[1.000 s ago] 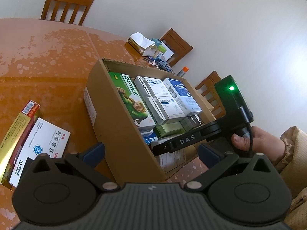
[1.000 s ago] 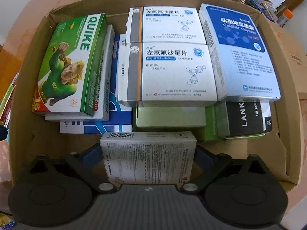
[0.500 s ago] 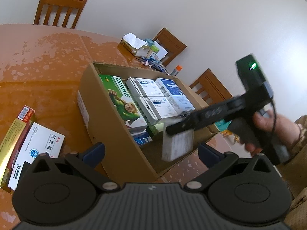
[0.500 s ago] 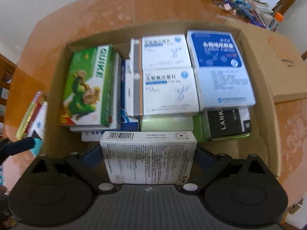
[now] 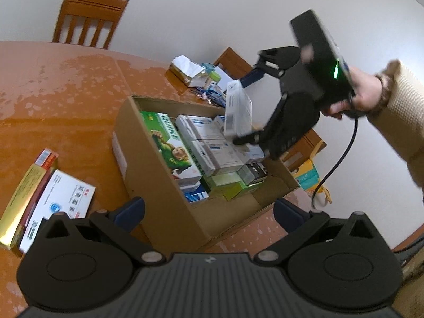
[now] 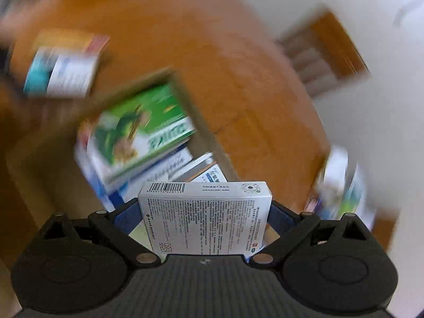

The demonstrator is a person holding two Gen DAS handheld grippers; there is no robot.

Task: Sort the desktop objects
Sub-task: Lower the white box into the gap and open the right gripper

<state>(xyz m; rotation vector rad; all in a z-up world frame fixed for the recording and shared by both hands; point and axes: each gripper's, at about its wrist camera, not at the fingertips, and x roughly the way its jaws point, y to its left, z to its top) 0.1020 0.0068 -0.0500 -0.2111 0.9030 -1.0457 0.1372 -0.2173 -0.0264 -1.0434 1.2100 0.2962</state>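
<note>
My right gripper [image 6: 204,212] is shut on a white medicine box [image 6: 205,218] printed with small text and a barcode. In the left wrist view that same white medicine box [image 5: 237,111] hangs tilted in the air above the far side of the open cardboard box [image 5: 164,212], held by the right gripper [image 5: 242,111]. The cardboard box holds several medicine packs, among them a green pack [image 5: 169,143] and white-and-blue ones [image 5: 209,143]. My left gripper [image 5: 209,209] stands open and empty near the box's front corner.
Left of the cardboard box, a white pack [image 5: 61,206] and a gold-and-red pack [image 5: 26,193] lie on the orange table [image 5: 66,92]. Clutter with tissue paper [image 5: 190,71] sits behind the box. Wooden chairs [image 5: 87,18] stand along the wall. A hand and sleeve [image 5: 384,100] hold the right gripper.
The right gripper has lifted the white medicine box up out of the cardboard box and swung it round fast; its view is now blurred. The left gripper has barely moved.
</note>
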